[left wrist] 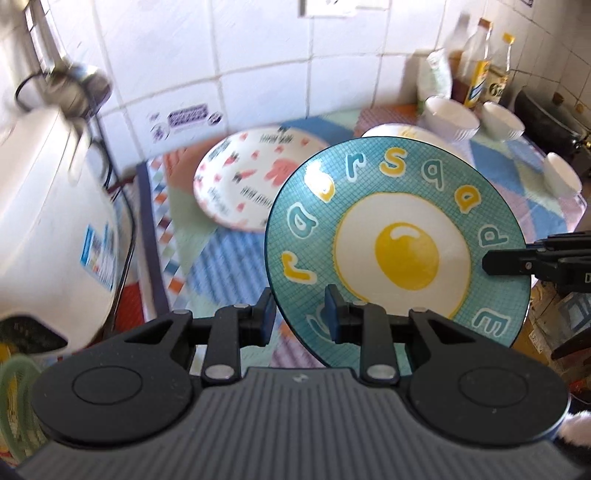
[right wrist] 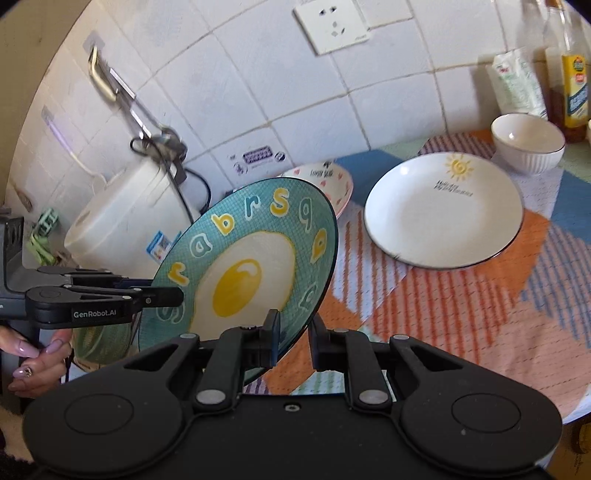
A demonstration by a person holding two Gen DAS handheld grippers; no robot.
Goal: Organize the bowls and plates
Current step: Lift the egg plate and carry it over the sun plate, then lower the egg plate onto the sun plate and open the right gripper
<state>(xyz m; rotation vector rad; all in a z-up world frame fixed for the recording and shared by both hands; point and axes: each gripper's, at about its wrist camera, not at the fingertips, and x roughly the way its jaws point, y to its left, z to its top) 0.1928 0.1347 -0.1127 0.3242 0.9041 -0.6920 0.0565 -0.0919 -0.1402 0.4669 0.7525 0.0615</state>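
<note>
Egg plate (right wrist: 255, 266) tilted above the mat (right wrist: 424, 295), sun plate (right wrist: 443, 210) right, patterned plate (left wrist: 251, 181) behind.

A home kitchen: white tiled wall (right wrist: 258, 74) with a socket (right wrist: 332, 24), oil bottles (left wrist: 480, 62), and a rice cooker (right wrist: 125, 218) on the counter.

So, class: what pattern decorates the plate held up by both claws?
The held plate is teal with a fine grid, a fried egg in the middle and coloured letters around the rim; clearest in the left wrist view.
</note>
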